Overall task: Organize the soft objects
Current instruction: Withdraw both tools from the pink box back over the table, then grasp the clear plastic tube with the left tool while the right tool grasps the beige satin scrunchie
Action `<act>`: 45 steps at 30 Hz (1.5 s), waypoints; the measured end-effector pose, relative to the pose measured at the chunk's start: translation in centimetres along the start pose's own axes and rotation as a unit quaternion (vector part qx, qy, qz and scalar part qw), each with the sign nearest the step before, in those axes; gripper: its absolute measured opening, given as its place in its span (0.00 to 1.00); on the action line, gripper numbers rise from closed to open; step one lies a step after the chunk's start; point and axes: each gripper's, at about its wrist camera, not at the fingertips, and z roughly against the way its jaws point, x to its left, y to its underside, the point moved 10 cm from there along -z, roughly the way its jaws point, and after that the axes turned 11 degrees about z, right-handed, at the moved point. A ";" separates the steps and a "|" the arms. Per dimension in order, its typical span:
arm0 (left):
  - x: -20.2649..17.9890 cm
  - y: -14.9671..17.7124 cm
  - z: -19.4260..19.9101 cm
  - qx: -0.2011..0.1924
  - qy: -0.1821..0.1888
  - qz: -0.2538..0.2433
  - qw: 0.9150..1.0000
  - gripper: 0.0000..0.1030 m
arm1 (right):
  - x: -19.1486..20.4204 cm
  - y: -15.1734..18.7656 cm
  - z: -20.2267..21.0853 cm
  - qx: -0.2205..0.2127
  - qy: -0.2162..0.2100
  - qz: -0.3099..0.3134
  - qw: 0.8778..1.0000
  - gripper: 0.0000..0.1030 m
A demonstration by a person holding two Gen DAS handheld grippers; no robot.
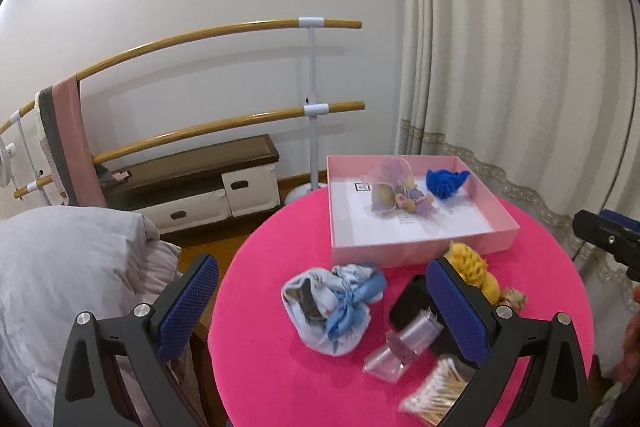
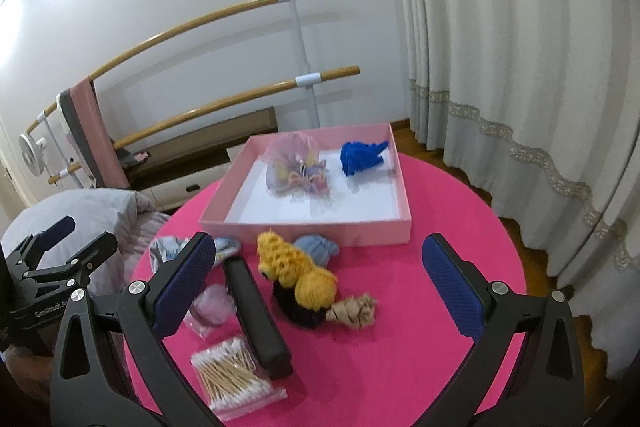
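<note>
both grippers, left gripper (image 1: 322, 301) and right gripper (image 2: 318, 277), spread wide and empty above pink table (image 2: 440, 307), over yellow knitted toy (image 2: 296, 273) and blue-white cloth bundle (image 1: 332, 307), pink box (image 2: 312, 225) beyond holding blue cloth (image 2: 362, 155).

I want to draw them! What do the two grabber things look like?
Both are black plastic. Each left gripper and right gripper finger is a flat bar with a bumpy dark-blue pad inside, fixed by shiny round silver bolts. Small pale lettering marks the left one's side.
</note>
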 end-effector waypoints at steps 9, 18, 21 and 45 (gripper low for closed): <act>-0.2 1.0 0.9 0.006 0.010 -0.003 1.000 1.00 | -0.2 0.9 0.2 0.005 -0.003 -0.006 1.000 1.00; -2.1 4.2 -1.5 0.066 0.046 -0.029 0.996 0.99 | -1.3 3.4 -1.5 0.039 0.001 -0.021 0.999 1.00; -2.9 5.1 -3.1 0.091 0.060 -0.039 0.993 0.98 | -1.8 4.3 -2.1 0.050 0.003 -0.026 0.998 1.00; -4.7 8.8 -10.4 0.193 0.088 -0.073 0.975 0.41 | -3.0 10.8 -9.1 0.156 0.003 -0.025 0.987 0.83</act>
